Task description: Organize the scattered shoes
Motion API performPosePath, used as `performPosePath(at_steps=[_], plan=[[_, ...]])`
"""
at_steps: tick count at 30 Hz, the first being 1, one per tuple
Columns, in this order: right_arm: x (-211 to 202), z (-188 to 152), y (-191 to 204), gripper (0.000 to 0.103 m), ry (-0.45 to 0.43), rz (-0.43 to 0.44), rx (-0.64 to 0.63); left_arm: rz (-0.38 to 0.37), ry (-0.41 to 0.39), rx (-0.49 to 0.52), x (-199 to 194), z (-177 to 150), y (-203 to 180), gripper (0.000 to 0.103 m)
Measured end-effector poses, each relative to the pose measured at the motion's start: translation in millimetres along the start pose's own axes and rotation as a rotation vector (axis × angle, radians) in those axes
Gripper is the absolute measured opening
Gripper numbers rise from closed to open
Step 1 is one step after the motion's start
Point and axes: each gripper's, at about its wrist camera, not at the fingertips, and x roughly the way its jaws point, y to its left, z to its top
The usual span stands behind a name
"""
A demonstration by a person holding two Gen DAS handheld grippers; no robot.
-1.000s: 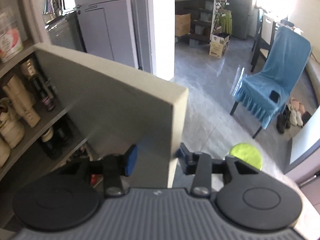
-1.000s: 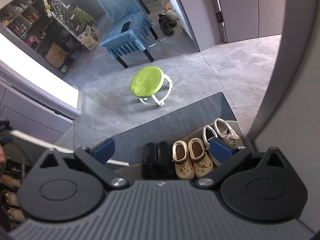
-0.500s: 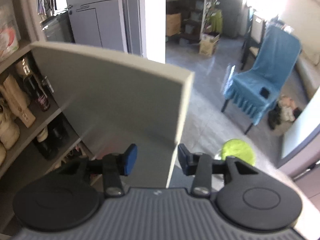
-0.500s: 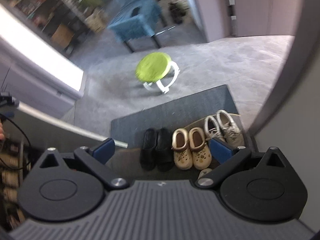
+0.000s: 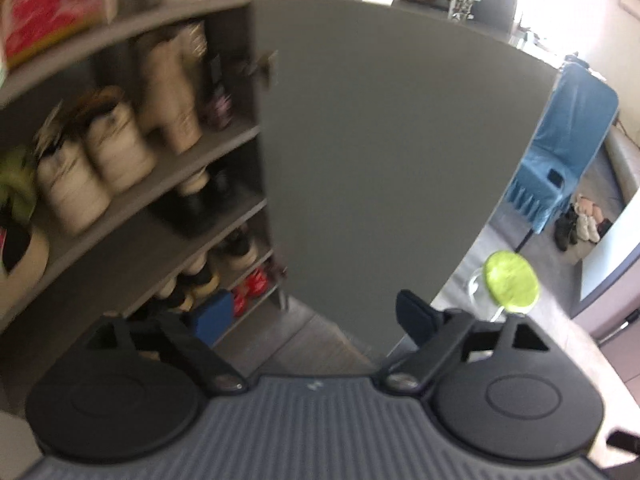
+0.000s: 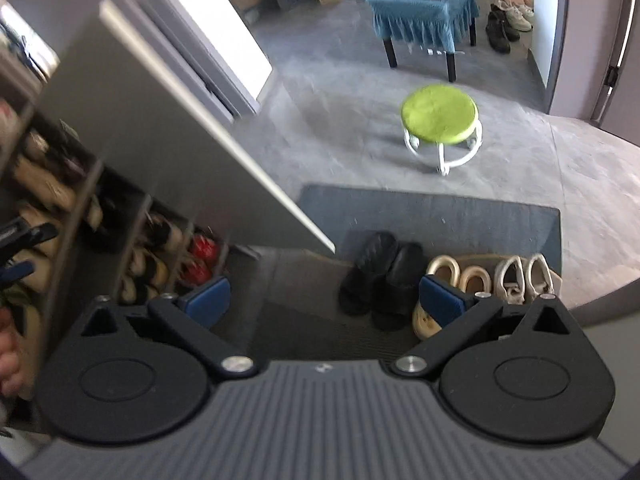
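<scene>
the open cabinet door [image 6: 168, 136] juts out over the floor, walling off the shelves [image 5: 132, 236] from the mat [image 6: 432, 220]. the shelves are packed with shoes. black slippers [image 6: 380, 276], tan clogs [image 6: 452, 276] and white sneakers [image 6: 524, 280] line the mat's near edge; bare floor surrounds the green stool [image 6: 440, 116].

I can read no text from here: the red-and-white box [image 5: 52, 12] on the top shelf up-left of my left tongs is too blurred.
</scene>
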Motion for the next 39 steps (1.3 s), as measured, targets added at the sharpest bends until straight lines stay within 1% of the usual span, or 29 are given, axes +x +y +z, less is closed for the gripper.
performPosePath(at_steps=[3,5,6,8,9,10,11,12,14,15,16,18,20,22,24,25,26,28,29,31,32,34,36,38,39], plan=[[42,-28,28,0.103,0.018,-0.015,-0.025,0.011,0.024,0.011,21,-38,27,0.096],[70,-47,47,0.103,0.030,-0.025,-0.041,0.070,0.037,0.036,43,-68,44,0.096],[84,-57,57,0.103,0.036,-0.029,-0.049,0.084,0.043,0.037,48,-75,48,0.096],[123,-84,68,0.103,0.087,-0.035,-0.060,0.128,0.053,0.004,71,-95,64,0.097],[147,-97,72,0.103,0.107,-0.034,-0.063,0.135,0.050,-0.007,77,-102,68,0.101],[172,-109,73,0.103,0.106,-0.037,-0.056,0.147,0.027,-0.028,94,-114,74,0.103],[198,-121,71,0.103,0.091,-0.037,-0.033,0.155,0.007,-0.035,110,-124,77,0.103],[233,-133,65,0.103,0.076,-0.040,-0.017,0.162,-0.013,-0.040,125,-134,79,0.103],[304,-157,52,0.103,0.047,-0.046,0.012,0.162,-0.044,-0.053,186,-170,80,0.102],[340,-168,40,0.103,0.044,-0.072,0.049,0.158,-0.048,-0.061,203,-179,79,0.101],[377,-178,26,0.103,0.042,-0.101,0.090,0.140,-0.048,-0.076,238,-200,78,0.100],[450,-199,-1,0.103,0.038,-0.159,0.172,0.108,-0.024,-0.084,276,-222,75,0.090],[496,-211,-23,0.103,-0.021,-0.169,0.178,0.053,-0.020,-0.103,312,-248,77,0.090],[541,-223,-45,0.103,-0.083,-0.175,0.179,0.053,-0.021,-0.097,333,-262,78,0.090],[570,-233,-57,0.103,-0.145,-0.200,0.157,0.136,-0.006,-0.046,351,-268,74,0.090],[583,-237,-62,0.103,-0.176,-0.213,0.144,0.238,0.039,-0.019,364,-264,69,0.090],[597,-242,-68,0.103,-0.207,-0.226,0.132,0.261,0.080,-0.024,372,-259,67,0.090],[616,-253,-76,0.103,-0.256,-0.249,0.120,0.210,0.049,0.002,372,-254,66,0.091],[635,-267,-77,0.103,-0.298,-0.269,0.127,0.183,0.030,0.016,372,-252,66,0.092],[657,-277,-83,0.103,-0.338,-0.314,0.136,0.201,-0.016,0.073,371,-254,63,0.094],[664,-280,-87,0.103,-0.364,-0.334,0.144,0.194,-0.029,0.082,373,-255,63,0.094],[674,-279,-92,0.103,-0.408,-0.367,0.159,0.194,-0.034,0.056,378,-254,66,0.093],[685,-278,-97,0.103,-0.452,-0.401,0.173,0.204,-0.073,0.018,377,-254,69,0.092],[693,-274,-98,0.103,-0.479,-0.439,0.147,0.213,-0.099,-0.020,379,-250,73,0.092],[696,-271,-99,0.103,-0.492,-0.459,0.133,0.208,-0.092,-0.035,380,-247,74,0.092]])
